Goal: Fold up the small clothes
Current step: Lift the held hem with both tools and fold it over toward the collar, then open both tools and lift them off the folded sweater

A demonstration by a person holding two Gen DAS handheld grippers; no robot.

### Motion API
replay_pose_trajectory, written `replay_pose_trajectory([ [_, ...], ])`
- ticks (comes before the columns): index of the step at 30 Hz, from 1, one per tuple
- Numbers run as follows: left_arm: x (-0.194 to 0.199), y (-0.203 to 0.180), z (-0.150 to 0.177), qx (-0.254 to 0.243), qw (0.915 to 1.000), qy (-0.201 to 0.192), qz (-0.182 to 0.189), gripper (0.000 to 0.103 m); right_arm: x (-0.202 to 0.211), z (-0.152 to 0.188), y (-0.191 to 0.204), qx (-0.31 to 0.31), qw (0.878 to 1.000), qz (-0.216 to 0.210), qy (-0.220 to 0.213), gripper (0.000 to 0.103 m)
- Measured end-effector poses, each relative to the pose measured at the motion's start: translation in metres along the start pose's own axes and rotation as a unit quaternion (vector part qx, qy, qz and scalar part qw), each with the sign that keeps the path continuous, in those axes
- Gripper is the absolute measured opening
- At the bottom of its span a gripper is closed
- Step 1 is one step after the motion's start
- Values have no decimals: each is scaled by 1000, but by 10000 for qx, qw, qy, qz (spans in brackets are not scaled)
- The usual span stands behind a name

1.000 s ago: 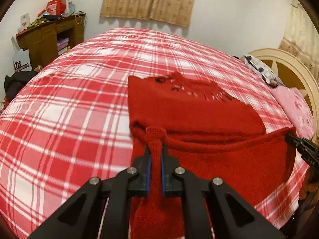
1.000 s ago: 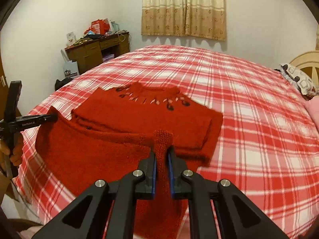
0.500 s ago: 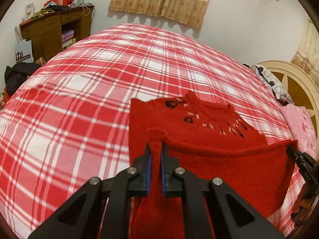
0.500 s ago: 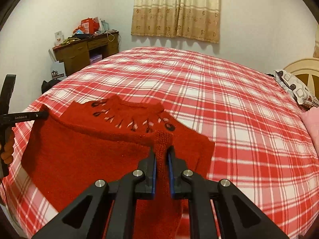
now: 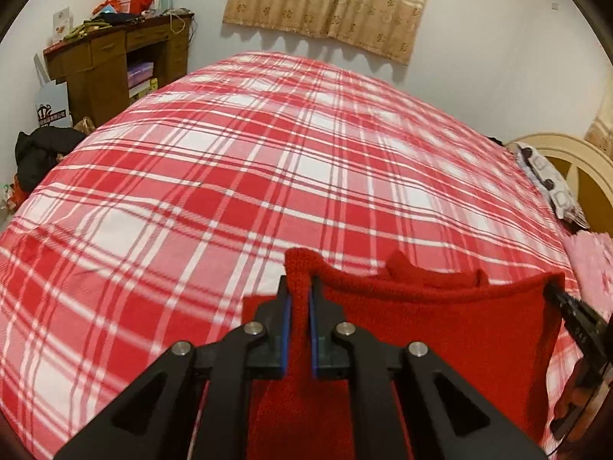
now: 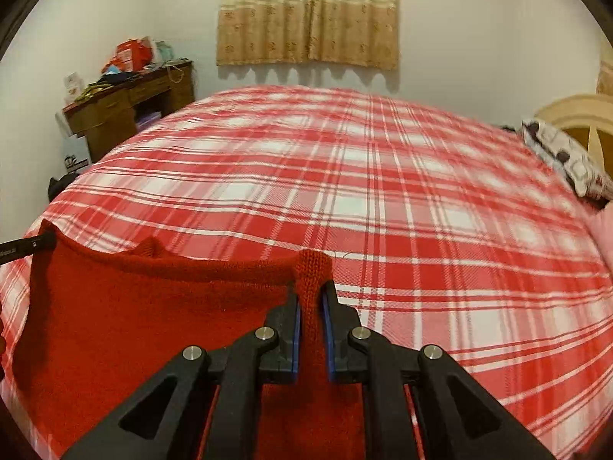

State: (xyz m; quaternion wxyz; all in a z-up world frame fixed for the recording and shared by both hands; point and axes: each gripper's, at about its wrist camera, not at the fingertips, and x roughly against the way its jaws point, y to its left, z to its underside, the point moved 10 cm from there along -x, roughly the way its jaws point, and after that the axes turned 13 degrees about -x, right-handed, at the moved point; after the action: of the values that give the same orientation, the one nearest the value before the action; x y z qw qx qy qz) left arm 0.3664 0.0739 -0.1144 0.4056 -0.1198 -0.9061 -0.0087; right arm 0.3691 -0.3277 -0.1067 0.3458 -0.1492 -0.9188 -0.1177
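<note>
A red knitted sweater (image 5: 440,329) lies at the near edge of a bed with a red and white plaid cover (image 5: 268,176). My left gripper (image 5: 299,287) is shut on one corner of the sweater's lifted hem. My right gripper (image 6: 311,295) is shut on the other corner of the sweater (image 6: 153,326). The hem hangs taut between the two grippers and hides nearly all of the garment beneath; only a small red bump (image 5: 398,262) of it peeks over the fold. In the left wrist view the right gripper (image 5: 555,293) shows at the right edge; in the right wrist view the left gripper (image 6: 48,238) shows at the left edge.
A brown wooden desk (image 5: 115,65) piled with clutter stands at the back left, with dark bags (image 5: 42,153) on the floor beside it. A cream headboard (image 5: 574,168), a patterned pillow (image 6: 567,161) and a pink cloth (image 5: 590,264) are at the right. A beige curtain (image 6: 306,11) hangs on the far wall.
Both grippers have carried the held hem away from me over the sweater. The decorated neckline, visible in the earlier frames, is now hidden behind the raised fold.
</note>
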Motion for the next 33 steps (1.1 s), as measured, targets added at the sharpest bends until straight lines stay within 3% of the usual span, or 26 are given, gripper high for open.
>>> replay_pose_trajectory([
  [7, -58, -1, 27, -97, 9984, 386, -391, 9, -32, 21, -6, 48, 9998, 104, 181, 9],
  [12, -59, 1, 24, 10, 9990, 355, -282, 16, -54, 32, -12, 104, 9971, 430, 613, 11],
  [14, -59, 1, 23, 33, 9989, 381, -273, 20, -57, 32, -15, 53, 9958, 516, 754, 20],
  [15, -58, 2, 23, 30, 9987, 404, -300, 25, -55, 31, -20, -41, 9955, 561, 768, 34],
  [16, -56, 3, 24, 31, 9986, 431, -320, 30, -49, 30, -26, -196, 9953, 557, 772, 40],
  [17, -51, 4, 24, 37, 9984, 454, -325, 33, -37, 27, -35, -413, 9956, 525, 659, 40],
  [20, -20, 3, 23, -50, 9996, 196, -172, 48, 30, 20, -68, -1247, 9915, 346, -141, 40],
  [22, 10, 2, 29, -197, 9995, -36, -228, 71, 57, 32, -71, -1308, 9910, 204, -179, 40],
  [24, 35, -7, 43, -311, 9991, -231, -160, 72, 76, 56, -59, -1099, 9939, -9, 35, 37],
  [26, 45, -18, 57, -413, 9989, -189, -104, 72, 91, 79, -41, -830, 9962, -211, 150, 28],
  [33, 70, -62, 119, -950, 9952, -59, -237, 72, 106, 145, -1, -439, 9977, -323, 406, 25],
])
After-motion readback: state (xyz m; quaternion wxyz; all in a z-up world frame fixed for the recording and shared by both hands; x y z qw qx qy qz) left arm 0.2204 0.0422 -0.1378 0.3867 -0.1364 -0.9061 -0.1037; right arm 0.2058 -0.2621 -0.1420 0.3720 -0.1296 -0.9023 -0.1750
